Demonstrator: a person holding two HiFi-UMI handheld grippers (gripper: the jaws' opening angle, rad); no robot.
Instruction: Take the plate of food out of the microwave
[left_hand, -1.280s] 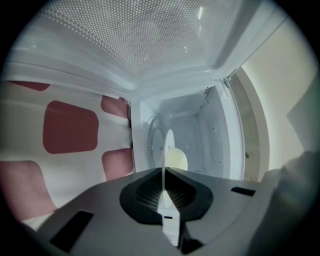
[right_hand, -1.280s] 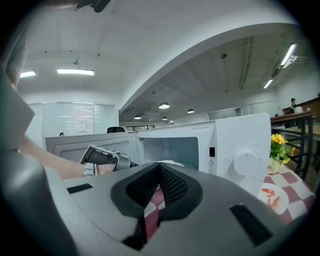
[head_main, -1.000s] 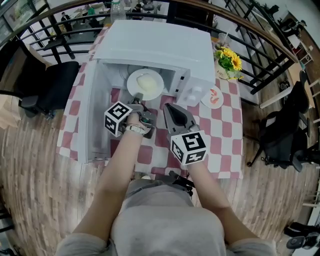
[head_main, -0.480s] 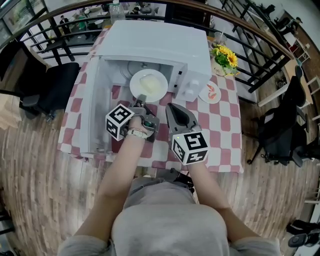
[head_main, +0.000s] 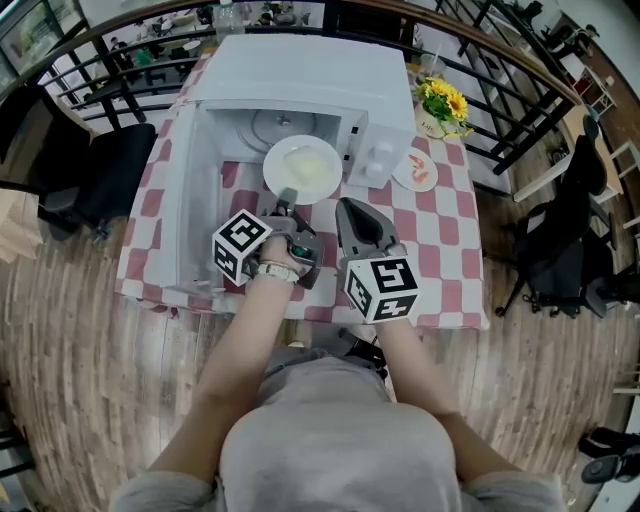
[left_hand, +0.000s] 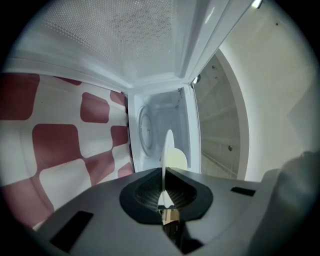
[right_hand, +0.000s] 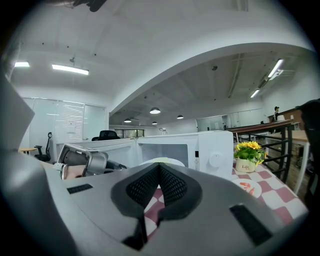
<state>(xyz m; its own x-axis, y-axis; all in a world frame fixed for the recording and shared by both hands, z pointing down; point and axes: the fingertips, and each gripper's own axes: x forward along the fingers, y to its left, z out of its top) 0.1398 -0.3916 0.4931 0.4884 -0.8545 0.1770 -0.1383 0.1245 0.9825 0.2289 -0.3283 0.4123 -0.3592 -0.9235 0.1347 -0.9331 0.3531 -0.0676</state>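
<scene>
1. The left gripper's (head_main: 284, 203) two jaws are squeezed shut on the near edge of the white plate (head_main: 272, 172). In the left gripper view the thin plate edge sticks up right between them.
2. The right gripper's (right_hand: 159, 167) jaws are pressed together with nothing in them. It is just beside the left gripper and is not touching the plate.
3. The plate is flat and level. A pale yellow heap of food (head_main: 308, 166) sits in the middle of it.
4. The plate is at the open mouth of the white microwave (head_main: 300, 70), near its front edge. It is held up by the left gripper over the red and white checked cloth (head_main: 445, 255).
5. Behind the plate, deep inside the microwave, is the round glass tray (head_main: 262, 128).
6. The microwave door (head_main: 195, 190) is swung wide open on the person's left side.
7. On the person's right, next to the microwave, a small plate (head_main: 405, 180) with something red on it lies on the cloth.
8. A little past that plate is a pot of yellow flowers (head_main: 443, 100).
9. A black chair (head_main: 100, 180) stands on the wood floor (head_main: 80, 380), left of the table.
</scene>
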